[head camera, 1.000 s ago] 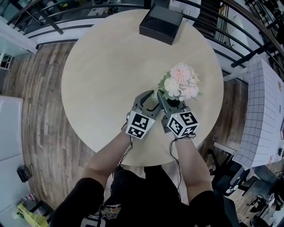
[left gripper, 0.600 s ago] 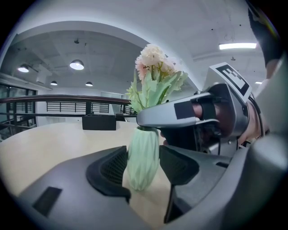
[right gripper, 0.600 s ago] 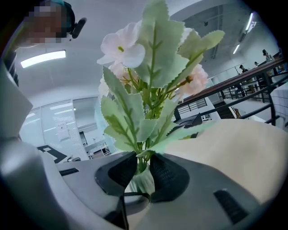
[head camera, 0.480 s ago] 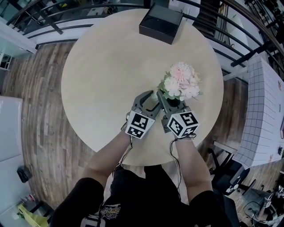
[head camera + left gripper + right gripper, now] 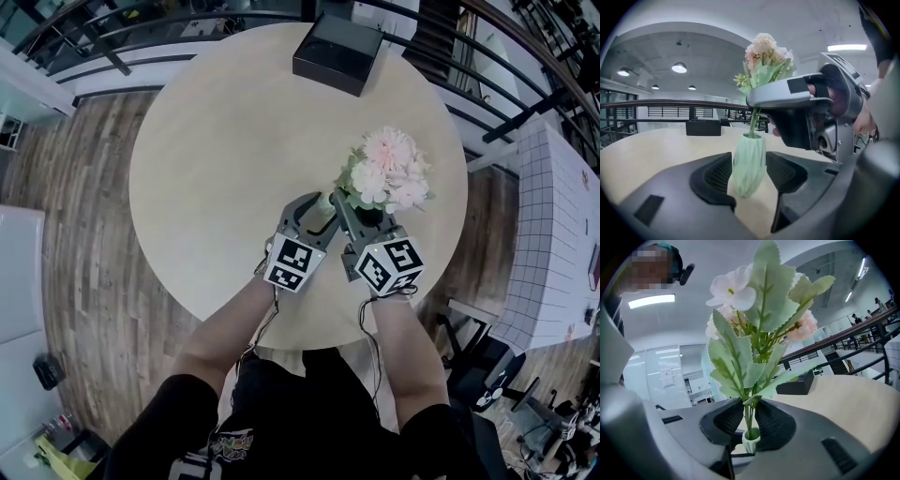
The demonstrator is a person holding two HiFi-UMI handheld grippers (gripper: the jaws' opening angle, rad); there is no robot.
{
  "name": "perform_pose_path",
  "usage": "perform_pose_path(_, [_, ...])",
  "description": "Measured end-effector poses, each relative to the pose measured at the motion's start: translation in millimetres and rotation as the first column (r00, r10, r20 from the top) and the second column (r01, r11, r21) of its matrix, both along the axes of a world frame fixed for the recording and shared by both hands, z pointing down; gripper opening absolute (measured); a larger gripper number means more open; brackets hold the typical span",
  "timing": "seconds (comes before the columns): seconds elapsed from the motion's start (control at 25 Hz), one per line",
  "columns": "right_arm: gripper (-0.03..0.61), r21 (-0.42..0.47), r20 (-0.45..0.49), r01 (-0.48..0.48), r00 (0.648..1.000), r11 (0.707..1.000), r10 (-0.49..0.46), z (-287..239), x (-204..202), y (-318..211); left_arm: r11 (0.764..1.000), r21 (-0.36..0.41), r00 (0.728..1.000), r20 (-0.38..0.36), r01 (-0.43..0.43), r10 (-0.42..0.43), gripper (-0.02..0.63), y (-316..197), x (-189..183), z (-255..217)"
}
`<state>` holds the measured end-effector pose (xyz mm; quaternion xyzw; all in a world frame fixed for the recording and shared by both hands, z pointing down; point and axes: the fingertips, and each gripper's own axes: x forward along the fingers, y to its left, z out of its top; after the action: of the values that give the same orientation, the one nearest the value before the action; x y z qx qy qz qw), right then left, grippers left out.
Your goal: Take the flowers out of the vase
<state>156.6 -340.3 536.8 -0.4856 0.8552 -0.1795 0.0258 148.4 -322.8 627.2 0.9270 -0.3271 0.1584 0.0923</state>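
A ribbed pale green vase (image 5: 749, 164) stands on the round table (image 5: 225, 150), and my left gripper (image 5: 749, 177) is shut on its body, one pad on each side. Pink and white flowers (image 5: 386, 171) with green leaves rise from it. My right gripper (image 5: 750, 416) is just above the vase mouth (image 5: 751, 442). Its jaws are closing, with the green stems (image 5: 749, 420) pinched between the pads. In the head view both grippers sit side by side near the table's front right, left gripper (image 5: 323, 211) beside right gripper (image 5: 361, 214). The vase is mostly hidden there.
A black box (image 5: 339, 52) lies at the table's far edge. Dark railings (image 5: 525, 112) run behind and to the right of the table. A white gridded board (image 5: 562, 234) stands on the wooden floor at the right.
The flowers and my right gripper have risen slightly. The left gripper and the vase have stayed where they were.
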Motion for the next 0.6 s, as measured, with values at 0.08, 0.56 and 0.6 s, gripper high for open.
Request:
perform_pose_path(0.08, [0.084,0.015,0.007,-0.003,1.0,1.0,0.003,-8,1,1,1.0,0.003,1.0,-0.001,0.001,-0.001,0.232,0,-2,-2])
perform_pose_path(0.56, [0.081,0.063,0.024,-0.055,0.998,0.996,0.054,-48,8,17,0.999,-0.007,0.999,-0.036,0.039,-0.039,0.232,16,-36,-22])
perform_pose_path(0.6, [0.08,0.068,0.026,-0.062,0.998,0.996,0.06,-51,8,18,0.999,-0.008,0.998,-0.036,0.048,-0.048,0.231,17,-42,-23])
